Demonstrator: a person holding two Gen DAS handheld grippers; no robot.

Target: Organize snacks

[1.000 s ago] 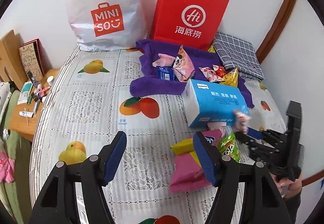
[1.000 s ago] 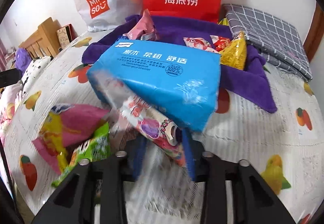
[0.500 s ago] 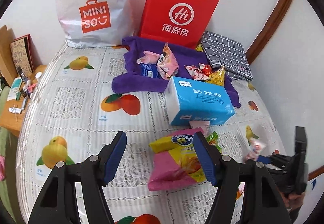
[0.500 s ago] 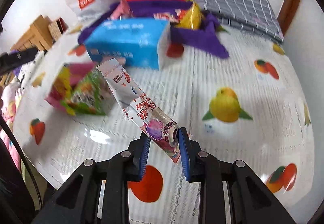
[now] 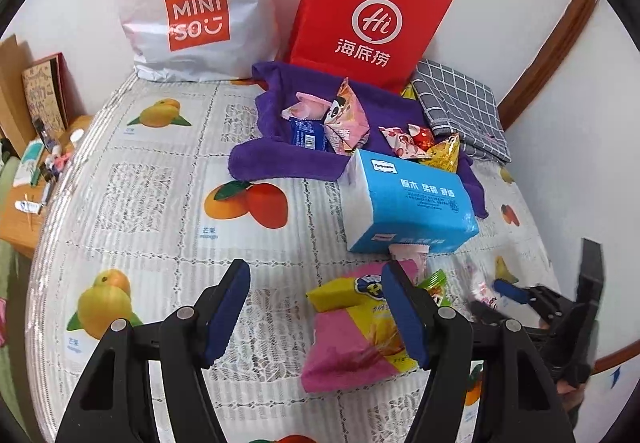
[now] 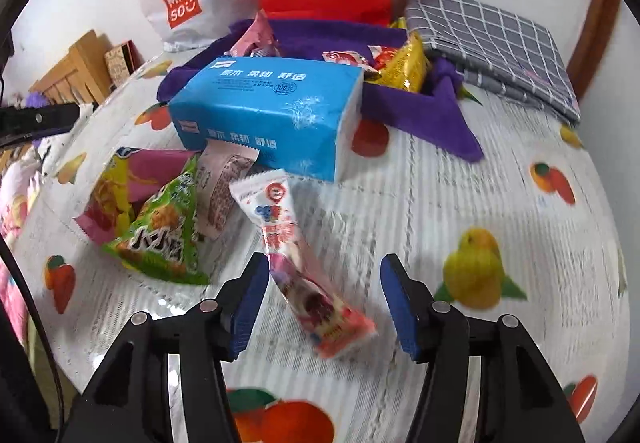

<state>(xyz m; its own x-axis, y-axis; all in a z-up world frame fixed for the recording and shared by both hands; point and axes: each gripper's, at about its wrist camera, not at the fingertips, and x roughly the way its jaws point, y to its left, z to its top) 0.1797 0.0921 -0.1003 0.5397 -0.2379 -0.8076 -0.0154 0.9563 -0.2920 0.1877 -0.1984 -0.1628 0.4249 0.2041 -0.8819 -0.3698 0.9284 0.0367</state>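
Right gripper (image 6: 320, 303): jaws wide apart, nothing clamped. The long white-and-pink snack packet (image 6: 298, 259) lies slantwise between them on the fruit-print tablecloth (image 6: 460, 203), its near end just beside the left pad; blur hides whether they touch.

Left gripper (image 5: 316, 311): also spread, empty, hovering on our side of the blue tissue box (image 5: 408, 203).

Just nearer than the tissue box sits the loose pile: green triangular packet (image 6: 160, 239), pink-and-yellow chip bag (image 6: 120, 187), pale pink wafer packet (image 6: 218, 191).

Beyond the tissue box, the purple towel (image 5: 280, 159) holds more snacks; the red paper bag (image 5: 368, 15) stands behind it.

We judge this a release step. To do it well, we lift straight up and clear of the packet without dragging it, then take the next loose packet by its crimped end.
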